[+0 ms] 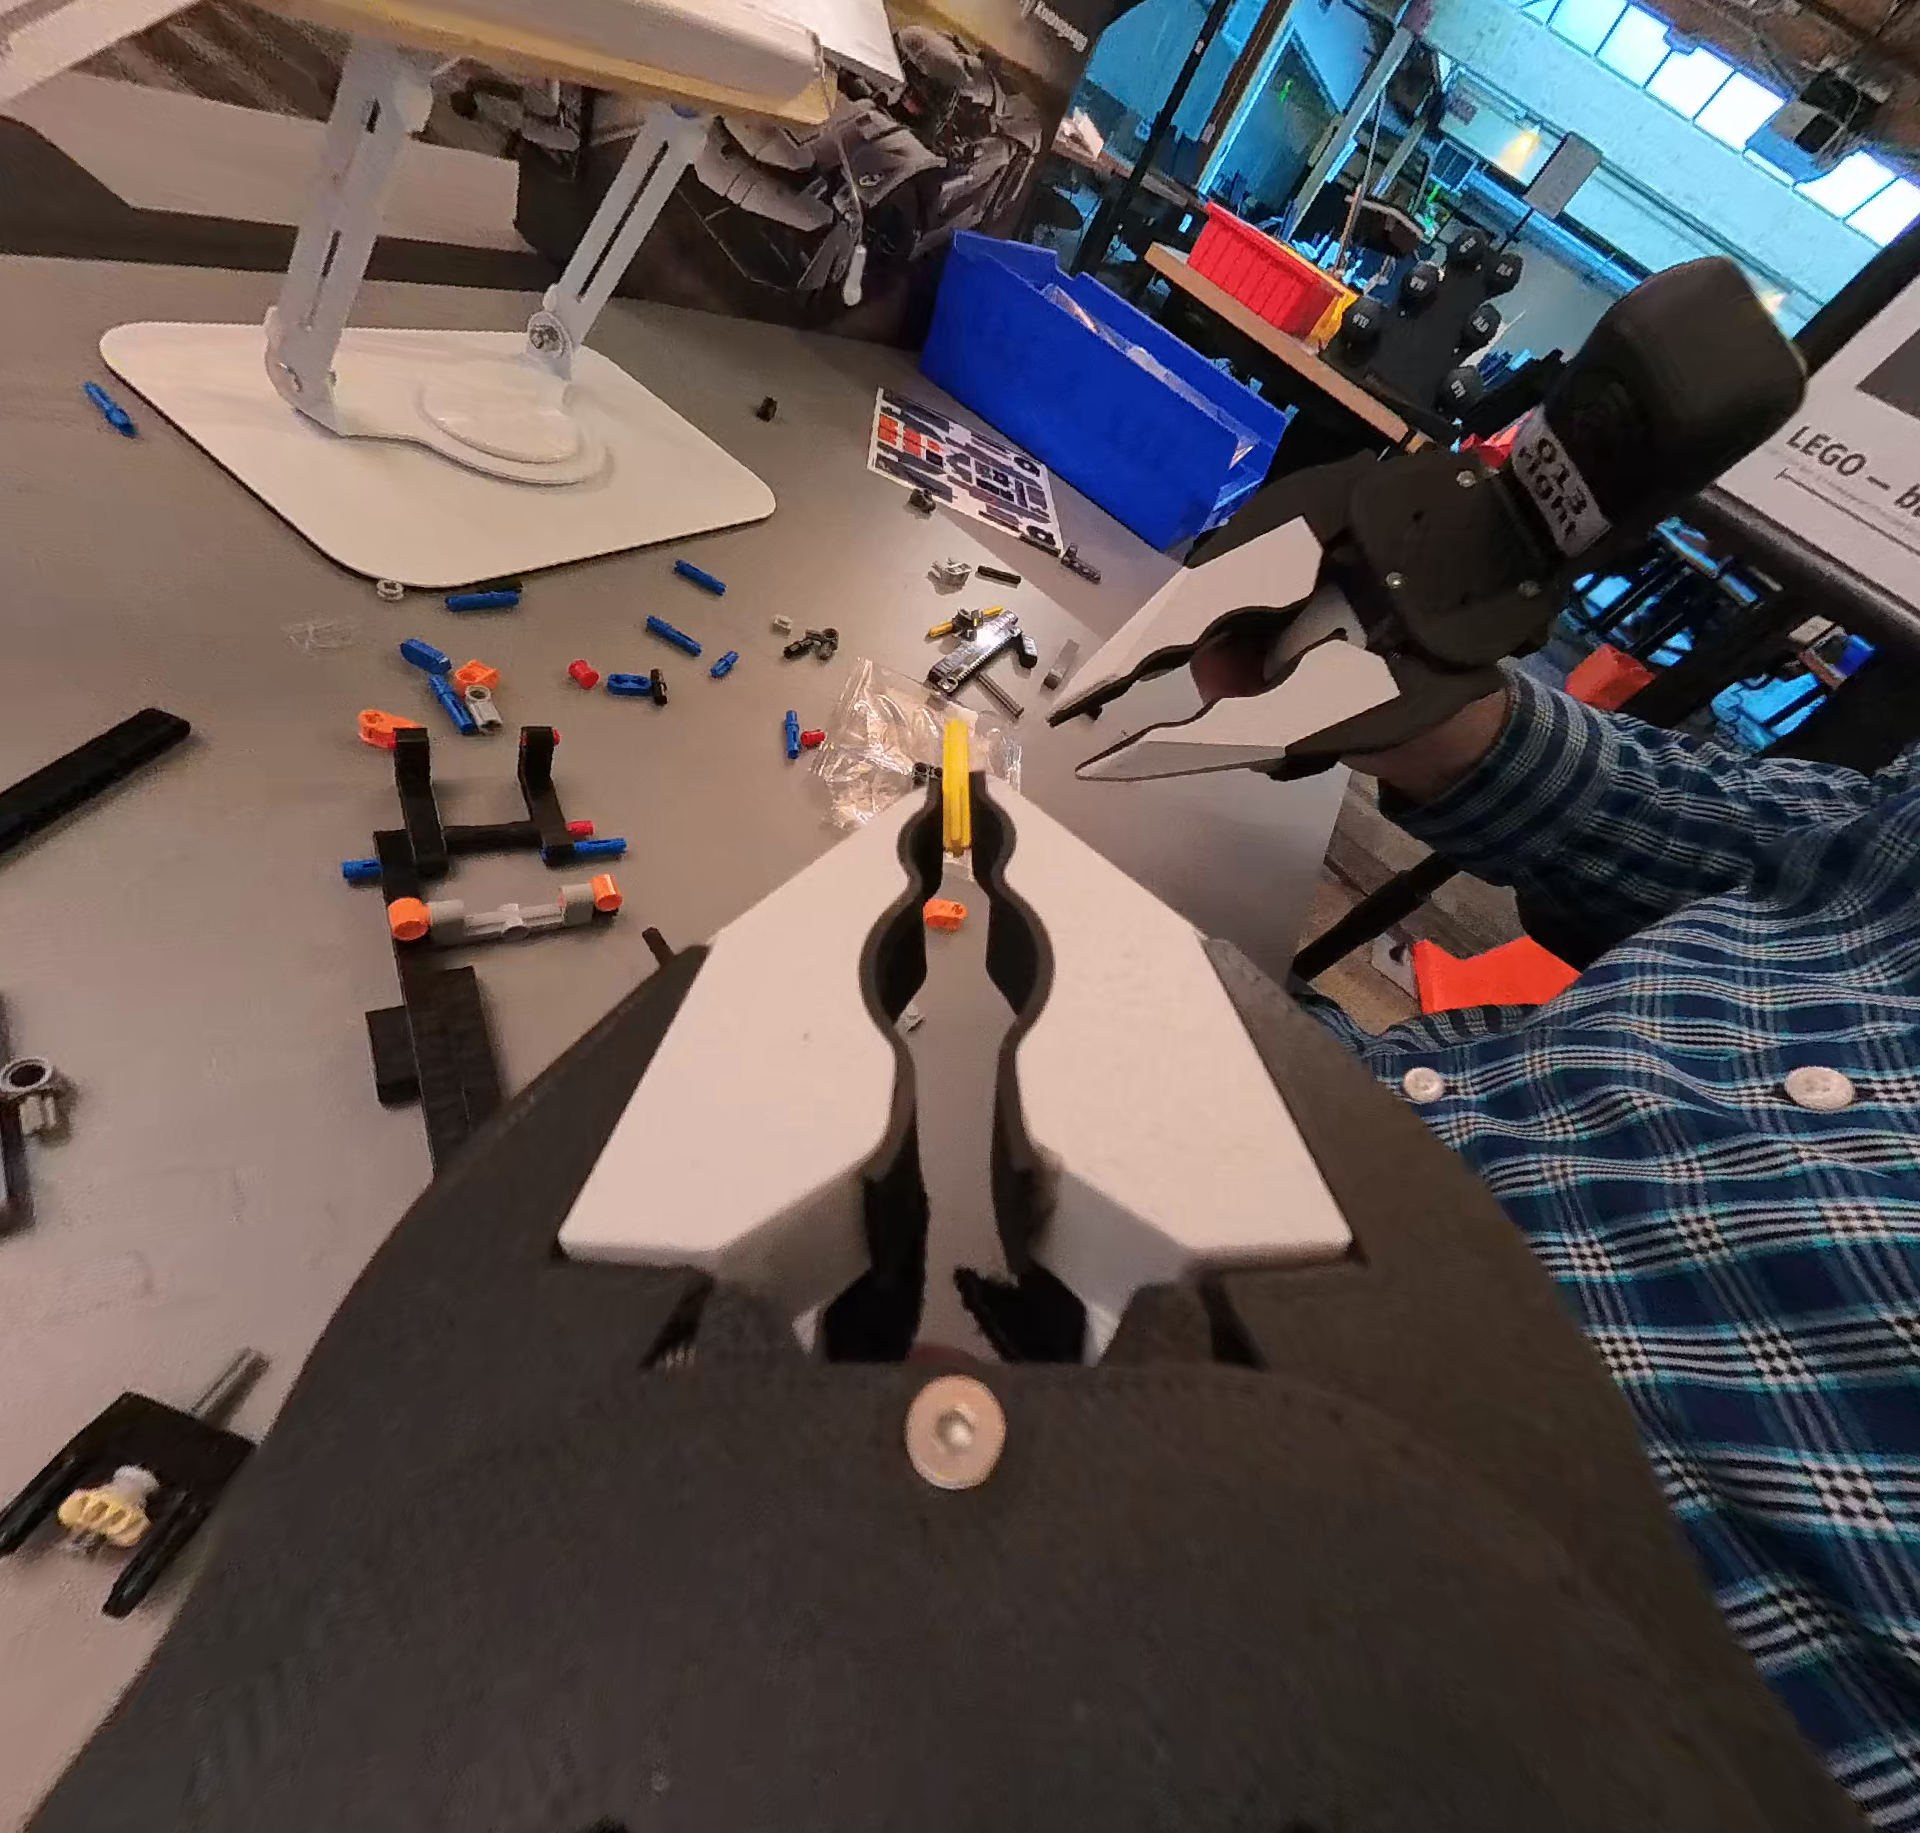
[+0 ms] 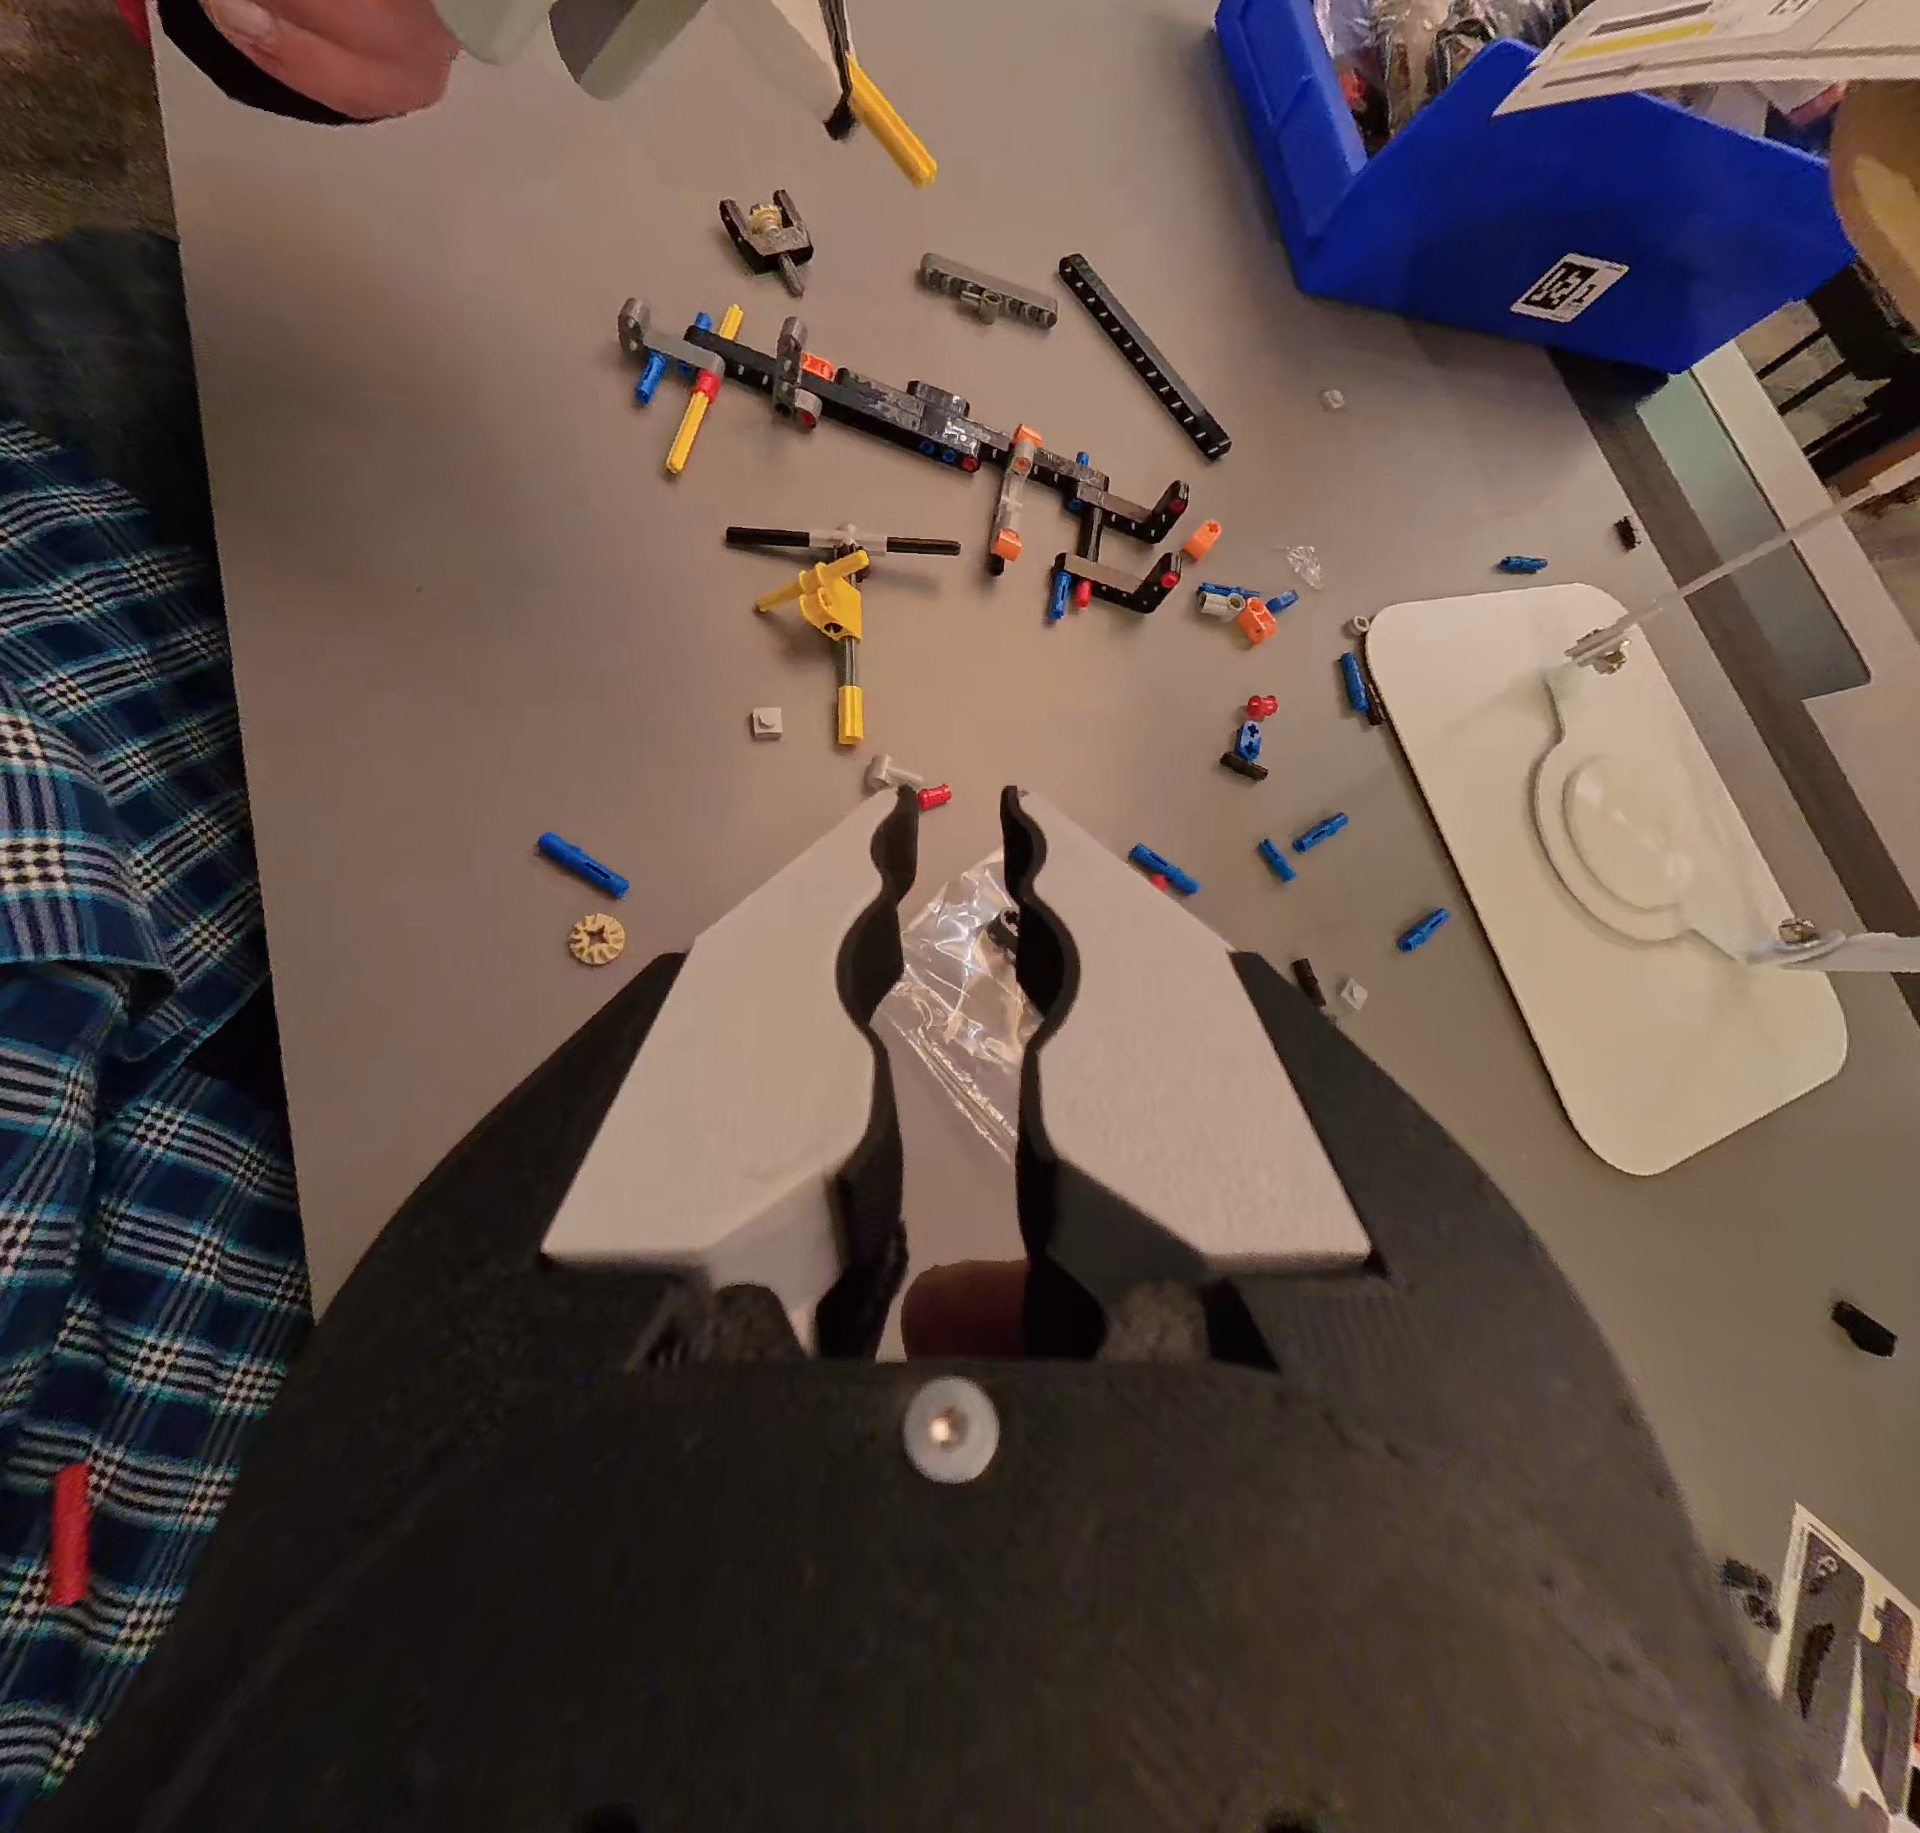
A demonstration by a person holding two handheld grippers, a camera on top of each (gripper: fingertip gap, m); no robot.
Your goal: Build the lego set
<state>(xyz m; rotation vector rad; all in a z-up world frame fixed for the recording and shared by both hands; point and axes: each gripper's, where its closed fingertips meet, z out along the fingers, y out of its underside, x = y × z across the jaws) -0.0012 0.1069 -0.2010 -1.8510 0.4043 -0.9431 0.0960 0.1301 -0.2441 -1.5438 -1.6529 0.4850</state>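
Observation:
My left gripper [image 1: 954, 796] is shut on a yellow axle [image 1: 954, 781] and holds it above the grey table; the axle sticks out past the fingertips. It also shows at the top of the right wrist view [image 2: 890, 121]. My right gripper [image 2: 961, 796] is open and empty, held above the table over a clear plastic bag [image 2: 956, 994]. In the left wrist view it hovers to the right [image 1: 1081, 739], close to the axle. The long black partly built assembly [image 2: 914, 412] lies mid-table, also seen in the left wrist view [image 1: 468, 838].
A yellow sub-assembly [image 2: 831, 599], a black beam [image 2: 1143, 355] and scattered blue pins [image 2: 582, 864] lie around. A blue bin [image 2: 1507, 204] stands at the far right, a white stand base [image 2: 1600, 848] to the right. A sticker sheet [image 1: 966, 474] lies by the bin. The black beam [image 2: 1143, 355] sits 20 centimetres or so from the ends of my left fingers.

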